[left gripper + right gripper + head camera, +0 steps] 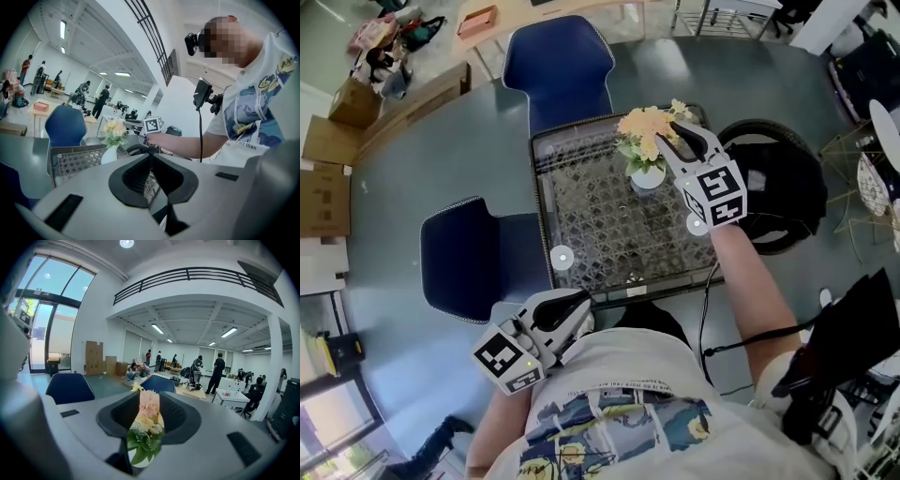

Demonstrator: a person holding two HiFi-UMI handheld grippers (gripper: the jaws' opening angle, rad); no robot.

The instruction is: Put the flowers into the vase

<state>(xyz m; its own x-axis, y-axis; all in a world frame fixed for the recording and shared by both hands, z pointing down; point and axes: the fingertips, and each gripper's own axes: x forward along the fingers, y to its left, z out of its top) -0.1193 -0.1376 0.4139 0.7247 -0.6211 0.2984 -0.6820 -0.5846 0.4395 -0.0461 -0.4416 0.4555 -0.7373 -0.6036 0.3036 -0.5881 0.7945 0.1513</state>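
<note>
A white vase [648, 177] stands at the far side of the lattice-topped table [581, 281], holding a bunch of pale yellow and pink flowers [645, 127]. My right gripper [673, 131] reaches over the table to the blooms. In the right gripper view the flowers [147, 418] fill the gap between its parted jaws, with the vase [140, 469] low in the gap; the gripper is open. My left gripper [577, 305] hangs at the table's near edge by my body, shut and empty. The left gripper view shows the vase [108, 154] and flowers [114, 131] ahead.
Two blue chairs stand by the table, one at the far side [558, 61] and one at the left [459, 258]. A black round seat [773, 183] sits right of the table. Cardboard boxes [323, 197] line the left wall. People move about in the hall behind.
</note>
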